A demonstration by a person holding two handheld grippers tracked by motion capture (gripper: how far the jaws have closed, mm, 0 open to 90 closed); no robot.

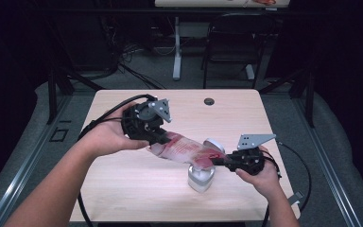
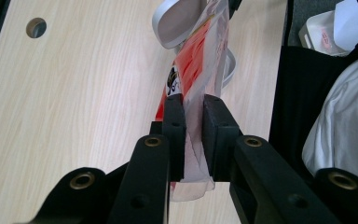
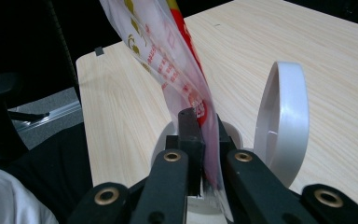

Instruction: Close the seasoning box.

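Pouch (image 1: 186, 151) – clear crinkly plastic, red print, small round logo, stretched in air between both grippers over white container (image 1: 201, 178). Left gripper (image 2: 193, 135) pinching one end, jaws nearly closed on thin film. Right gripper (image 3: 200, 140) clamped tight on other end. Container round, smooth plastic, hinged lid (image 3: 282, 121) flipped up. Table (image 1: 123, 179) – pale wood-grain laminate.

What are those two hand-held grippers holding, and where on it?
A red-printed plastic bag: left hand-held gripper clamps one end, right hand-held gripper the other.
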